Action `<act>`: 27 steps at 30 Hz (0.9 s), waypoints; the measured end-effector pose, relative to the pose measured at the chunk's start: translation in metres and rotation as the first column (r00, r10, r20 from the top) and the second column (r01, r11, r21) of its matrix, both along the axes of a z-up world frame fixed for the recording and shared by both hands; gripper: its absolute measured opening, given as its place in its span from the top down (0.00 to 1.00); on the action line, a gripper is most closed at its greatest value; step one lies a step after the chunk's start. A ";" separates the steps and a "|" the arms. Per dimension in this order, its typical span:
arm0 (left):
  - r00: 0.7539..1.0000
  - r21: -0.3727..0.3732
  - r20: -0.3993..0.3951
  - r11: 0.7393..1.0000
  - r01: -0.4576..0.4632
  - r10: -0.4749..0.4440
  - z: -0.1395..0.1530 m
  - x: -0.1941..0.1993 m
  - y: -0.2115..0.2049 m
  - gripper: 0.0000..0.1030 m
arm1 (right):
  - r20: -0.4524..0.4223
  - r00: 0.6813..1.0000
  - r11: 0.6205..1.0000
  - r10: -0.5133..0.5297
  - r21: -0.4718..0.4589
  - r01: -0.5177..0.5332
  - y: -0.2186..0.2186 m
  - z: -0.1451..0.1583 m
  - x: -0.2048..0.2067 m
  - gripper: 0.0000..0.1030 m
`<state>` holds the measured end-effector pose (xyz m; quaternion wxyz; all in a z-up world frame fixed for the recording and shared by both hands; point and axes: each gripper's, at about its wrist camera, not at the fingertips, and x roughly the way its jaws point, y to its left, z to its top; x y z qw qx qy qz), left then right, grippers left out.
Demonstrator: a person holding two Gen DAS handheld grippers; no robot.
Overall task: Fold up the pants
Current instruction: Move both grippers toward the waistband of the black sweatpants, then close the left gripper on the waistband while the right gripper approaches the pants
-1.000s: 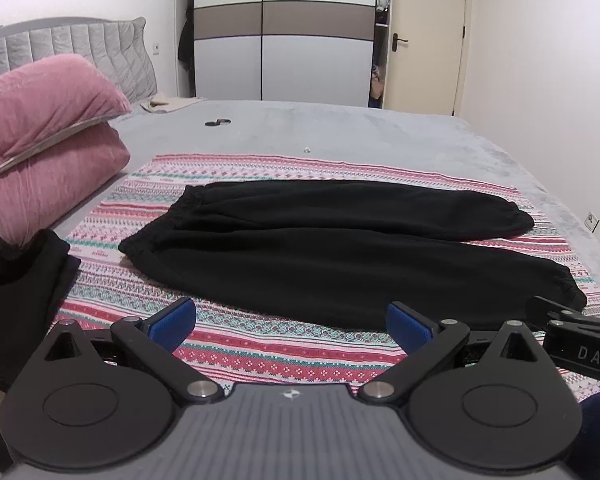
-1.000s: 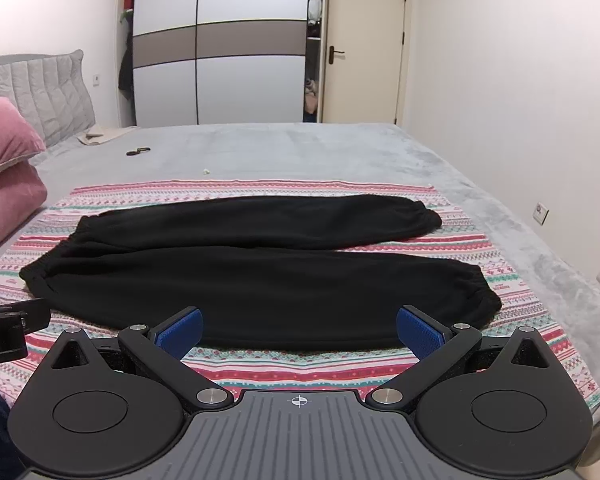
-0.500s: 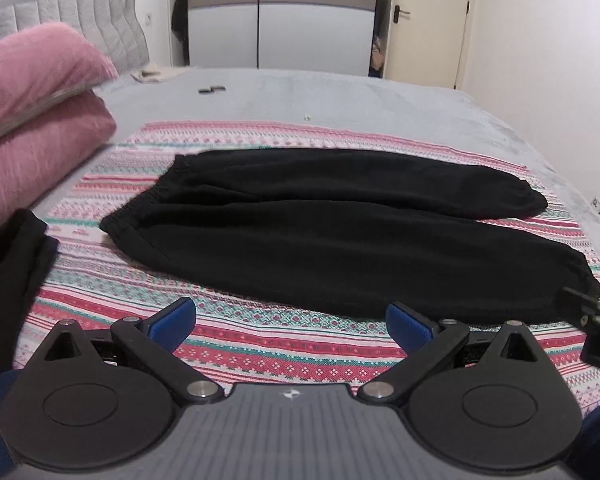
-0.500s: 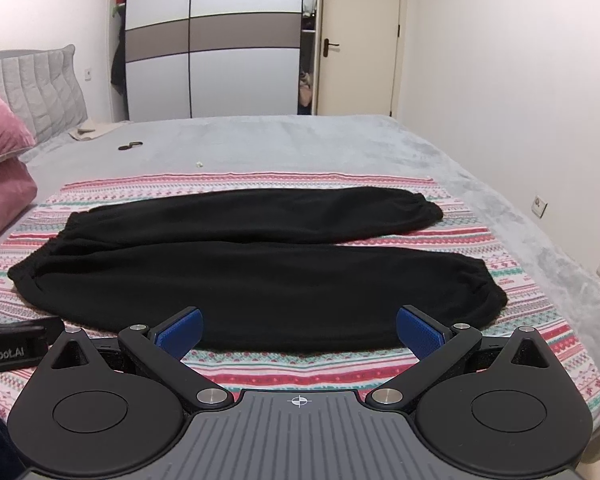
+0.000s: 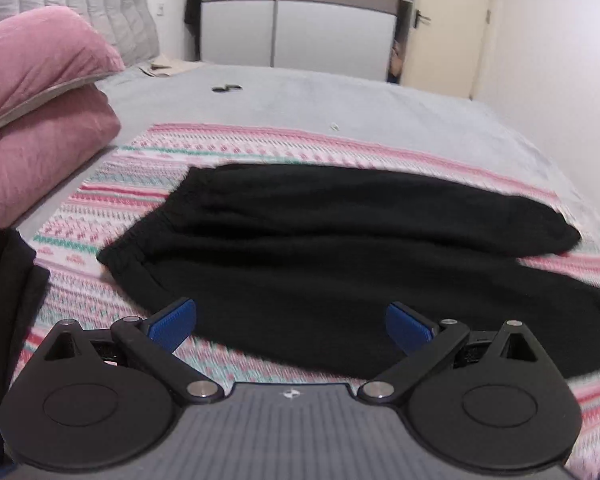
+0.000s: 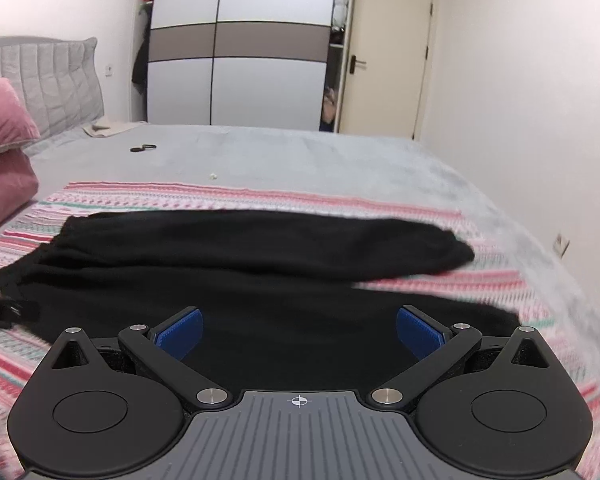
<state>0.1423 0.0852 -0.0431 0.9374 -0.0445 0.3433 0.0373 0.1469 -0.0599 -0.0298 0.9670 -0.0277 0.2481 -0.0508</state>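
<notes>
- Blue fingers (image 5: 172, 322) of the left gripper (image 5: 290, 322) stand wide apart and hold nothing; the pants (image 5: 320, 248) lie just ahead of them, their near edge crossing the gap between the fingertips.
- Fingers (image 6: 418, 336) of the right gripper (image 6: 298, 334) are just as widely spread and likewise grip nothing; black cloth fills the whole space between them.
- Ahead of both pairs of fingers, the pants lie flat on a striped blanket (image 5: 140, 184), set crosswise to the fingers.
- Waistband (image 5: 132, 248) sits ahead and left of the left fingers, gathered and slightly rumpled at its near corner.
- Both legs run off to the right; in the right view the far leg ends in a cuff (image 6: 456, 256) ahead and right of the fingers, while the near leg's end lies just beyond the right fingertip.
- Between the two legs near their ends, a wedge of blanket shows.
- Left of the left fingers, a dark cloth pile (image 5: 4, 300) lies at the blanket's edge; what it is cannot be told.
- Farther left and ahead, two pink pillows (image 5: 40, 92) are stacked against a grey headboard (image 5: 100, 12).
- Well beyond the pants, a small dark object (image 6: 143, 148) rests on the grey bed cover (image 6: 300, 156).
- Across the room, straight ahead of the right fingers, stand a wardrobe (image 6: 240, 60) and a door (image 6: 384, 64).
- Both views are blurred towards their edges.
</notes>
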 end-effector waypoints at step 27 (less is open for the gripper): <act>0.971 -0.152 -0.142 0.965 -0.214 0.193 -0.101 0.238 0.169 0.05 | -0.310 0.939 0.984 -0.146 0.054 0.170 -0.123 -0.093 0.163 0.00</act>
